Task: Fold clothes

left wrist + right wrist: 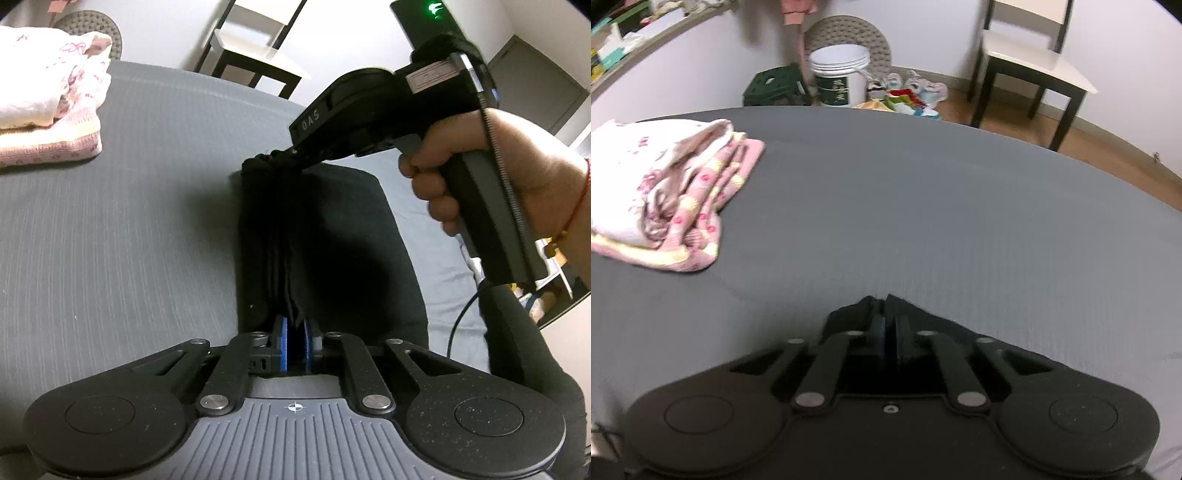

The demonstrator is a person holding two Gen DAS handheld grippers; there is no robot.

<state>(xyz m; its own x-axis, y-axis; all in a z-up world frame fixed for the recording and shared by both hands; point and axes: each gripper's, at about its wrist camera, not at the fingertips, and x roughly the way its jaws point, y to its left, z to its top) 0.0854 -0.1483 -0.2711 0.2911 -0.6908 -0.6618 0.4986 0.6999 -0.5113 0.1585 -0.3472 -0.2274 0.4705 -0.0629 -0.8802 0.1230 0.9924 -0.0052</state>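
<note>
A black garment (332, 240) lies partly folded on the grey bed (129, 221). Its upper layers are lifted and stretched between both grippers. My left gripper (295, 325) is shut on the near edge of the cloth, blue pads pressed against the bunched folds. My right gripper (286, 151), held by a hand (480, 166), is shut on the far edge. In the right wrist view the right gripper (890, 321) pinches a black garment (916, 314) corner that peaks above the grey bed (923, 203).
A folded pink and white floral pile (661, 195) rests on the bed's left side, also seen as a folded pile (48, 107). Beyond the bed stand a white bucket (840, 75), a green stool (774, 86), shoes (912, 88) and a chair (1030, 62).
</note>
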